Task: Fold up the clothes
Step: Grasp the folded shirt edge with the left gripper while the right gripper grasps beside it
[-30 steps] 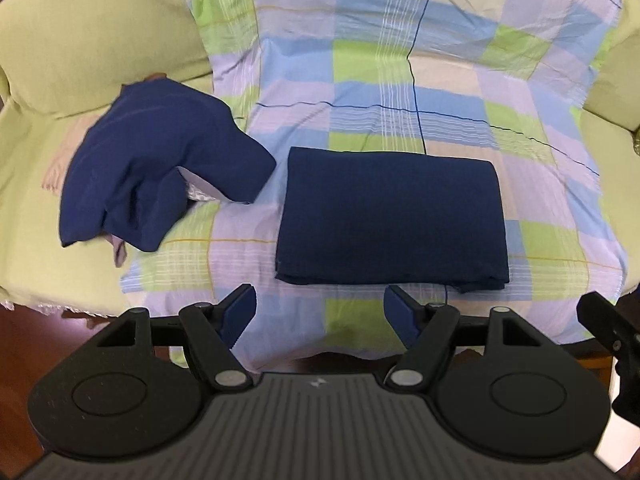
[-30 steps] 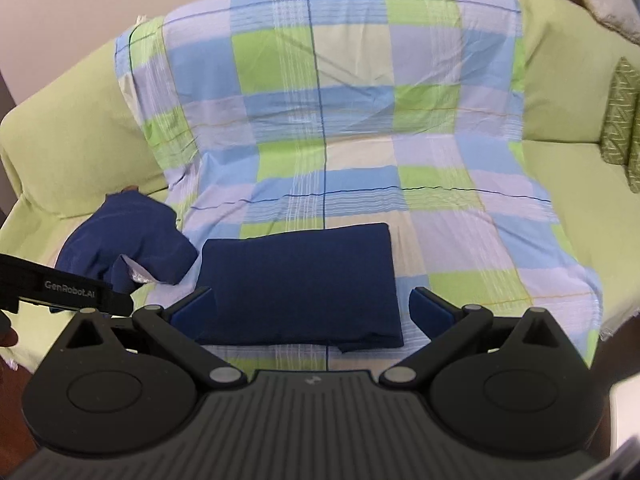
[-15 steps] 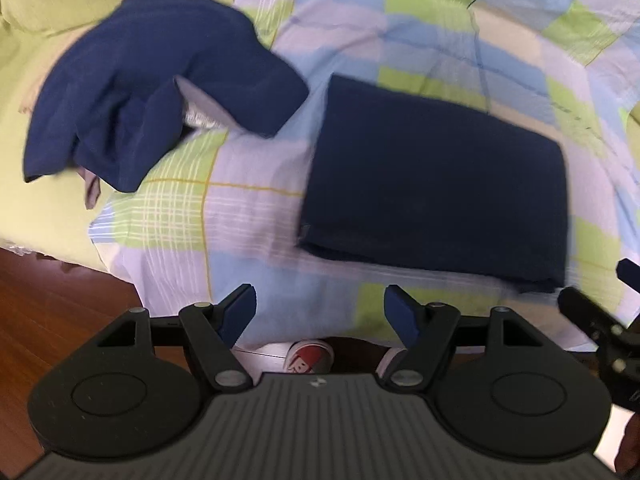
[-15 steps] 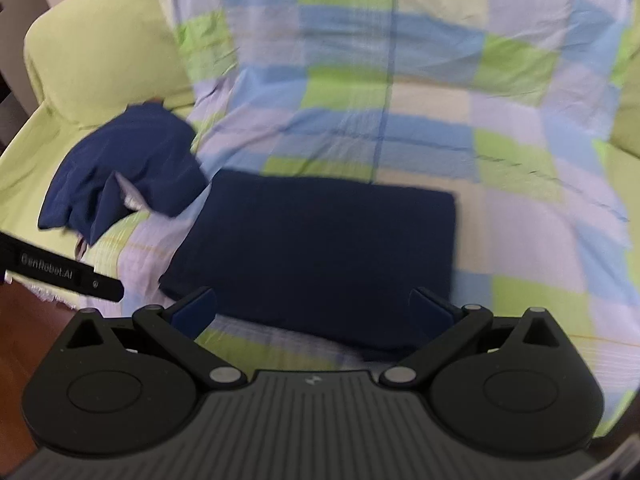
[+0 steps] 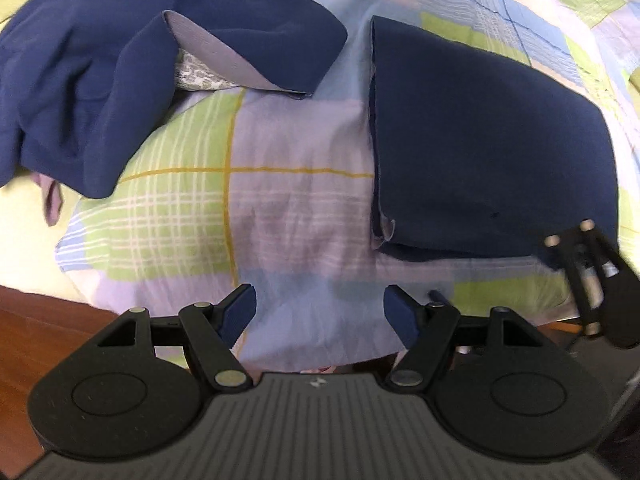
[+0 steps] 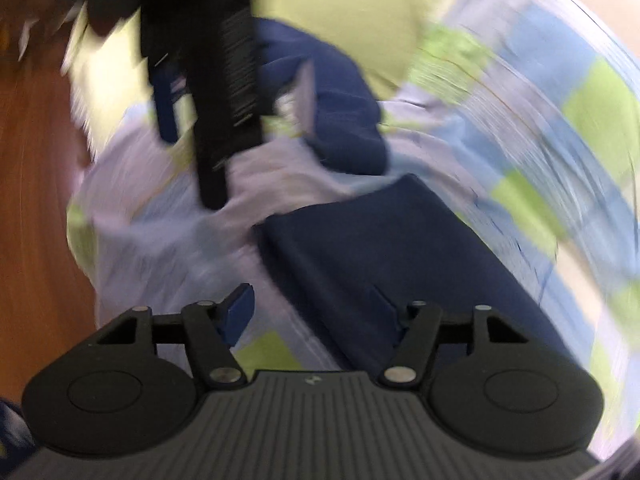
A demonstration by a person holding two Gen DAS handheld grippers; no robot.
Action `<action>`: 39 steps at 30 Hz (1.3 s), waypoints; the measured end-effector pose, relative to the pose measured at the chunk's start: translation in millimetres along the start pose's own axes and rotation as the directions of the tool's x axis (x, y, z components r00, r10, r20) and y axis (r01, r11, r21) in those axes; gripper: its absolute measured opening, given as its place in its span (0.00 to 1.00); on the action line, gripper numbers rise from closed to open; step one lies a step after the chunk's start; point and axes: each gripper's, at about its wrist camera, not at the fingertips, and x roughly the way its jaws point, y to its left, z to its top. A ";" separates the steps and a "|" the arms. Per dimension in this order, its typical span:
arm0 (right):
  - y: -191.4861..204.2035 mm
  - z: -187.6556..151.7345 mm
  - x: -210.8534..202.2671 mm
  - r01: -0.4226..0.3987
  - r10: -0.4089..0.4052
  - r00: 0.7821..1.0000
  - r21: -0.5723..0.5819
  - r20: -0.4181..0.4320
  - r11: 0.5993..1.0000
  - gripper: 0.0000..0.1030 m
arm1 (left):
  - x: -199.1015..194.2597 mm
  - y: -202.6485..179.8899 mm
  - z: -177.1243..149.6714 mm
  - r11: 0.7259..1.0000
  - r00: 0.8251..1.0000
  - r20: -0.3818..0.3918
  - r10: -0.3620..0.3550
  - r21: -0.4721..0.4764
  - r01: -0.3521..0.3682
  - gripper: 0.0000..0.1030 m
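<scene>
A folded navy garment [image 5: 480, 140] lies flat on the checked sheet [image 5: 280, 208] that covers the sofa. A crumpled blue garment [image 5: 120, 60] is heaped to its left. My left gripper [image 5: 320, 312] hangs open over the sheet's front edge, left of the folded garment's near corner, with nothing between its fingers. My right gripper [image 5: 572, 240] sits at the garment's near right corner. In the blurred right wrist view the right gripper [image 6: 316, 316] is closing, with the navy garment's [image 6: 380, 248] corner between its jaws; the left pad is still clear of the cloth. The left gripper [image 6: 188, 120] shows above it.
The sofa's green cover [image 6: 340, 8] lies behind and left of the sheet. Wooden floor [image 5: 36, 320] runs under the front edge. A patterned cloth [image 5: 196, 76] and a lavender scrap [image 5: 52, 196] peek out from beneath the crumpled garment.
Both grippers have come down close to the sofa's front edge. The right gripper has rolled over, reached the folded garment's corner and narrowed its jaws. The left gripper's jaws are unchanged.
</scene>
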 end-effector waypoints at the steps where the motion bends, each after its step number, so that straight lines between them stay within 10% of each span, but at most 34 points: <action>1: 2.8 -0.3 2.9 0.004 -0.004 1.000 -0.016 0.003 1.000 0.47 | 0.5 -0.5 0.4 1.000 1.000 0.000 -0.026 -0.008 0.026 0.70; 9: 3.9 -1.8 16.5 0.020 -0.018 0.999 -0.055 0.034 0.998 0.41 | 5.4 -2.8 4.1 0.989 0.991 -0.006 -0.134 -0.063 0.133 0.70; 13: 1.7 -1.9 21.5 0.046 -0.042 0.998 -0.074 0.055 0.996 0.13 | 4.7 -3.5 7.5 0.981 0.985 -0.004 -0.174 -0.087 0.173 0.70; 20: -16.1 -2.4 -2.2 0.088 -0.088 0.985 0.006 0.147 0.996 0.07 | 13.4 19.5 28.0 0.819 0.882 0.059 -0.467 -0.347 0.457 0.71; 32: -25.4 -3.3 -19.5 0.095 -0.098 0.973 0.023 0.208 0.995 0.04 | 66.8 -9.8 98.0 0.858 0.886 0.011 -0.464 -0.245 0.452 0.69; 35: -26.5 -5.6 -15.0 0.061 -0.067 0.979 0.036 0.193 0.997 0.04 | 74.1 -5.7 96.6 0.866 0.893 0.005 -0.450 -0.241 0.438 0.48; 36: -26.4 -5.8 -13.9 0.050 -0.057 0.981 0.040 0.185 0.998 0.06 | 76.2 -1.8 94.0 0.873 0.898 0.004 -0.440 -0.235 0.428 0.39; 39: -33.9 -12.9 -18.1 0.037 -0.049 0.992 0.099 0.115 0.994 0.56 | 81.6 11.7 90.0 0.844 0.883 0.022 -0.470 -0.282 0.456 0.27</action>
